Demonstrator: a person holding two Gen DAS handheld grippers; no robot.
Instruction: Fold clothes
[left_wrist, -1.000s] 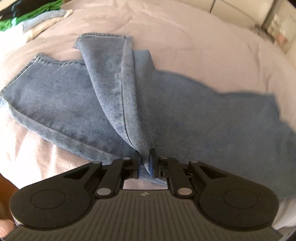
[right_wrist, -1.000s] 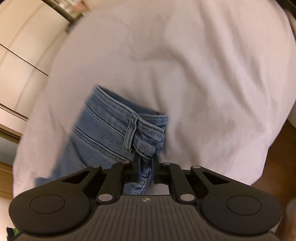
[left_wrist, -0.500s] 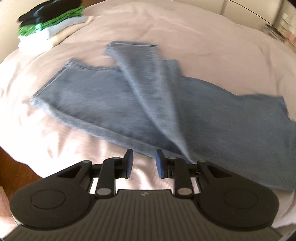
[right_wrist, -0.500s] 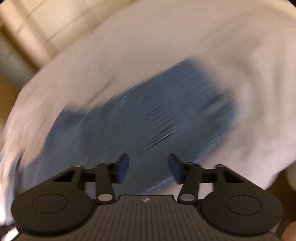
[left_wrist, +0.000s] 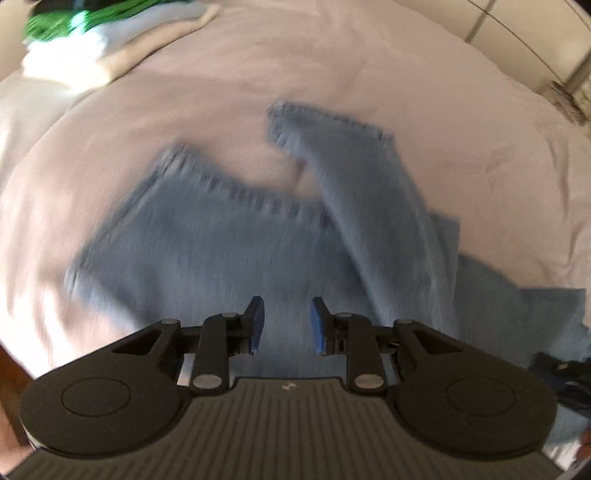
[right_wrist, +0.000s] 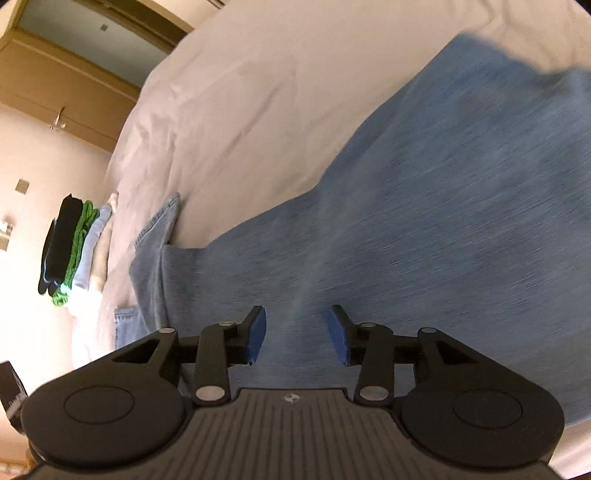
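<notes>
Jeans (left_wrist: 229, 251), pale blue denim, spread flat on the bed (left_wrist: 332, 55), one leg lying straight along the near side, the other leg (left_wrist: 354, 177) thrown at an angle across it so the two hems sit apart rather than matched. Blurred in both views, so seams and pockets hard to read. Broad upper part of the denim running away under the right wrist camera, its far edge uneven against the sheet.

Left claw (left_wrist: 284, 323) spread, blue pads apart with only denim visible beyond the gap, nothing pinched. Right claw (right_wrist: 297, 332) likewise spread over the wide blue panel, gripping nothing. Whether either claw touches the cloth: cannot tell from these angles.

Progress, as a judgement: early to middle. First lengthwise fold apparently attempted, leg over leg, but crooked, with hems offset and the top leg skewed. Left to do, probably: square the legs onto each other, smooth the panel, then fold end to end into a compact block and add it to the pile.

Stack of folded clothes (right_wrist: 70, 247) at the far corner of the bed, dark, green, pale blue and white layers, well apart from the jeans. Beyond the bed, wooden closet doors (right_wrist: 74, 74) and a plain wall.
</notes>
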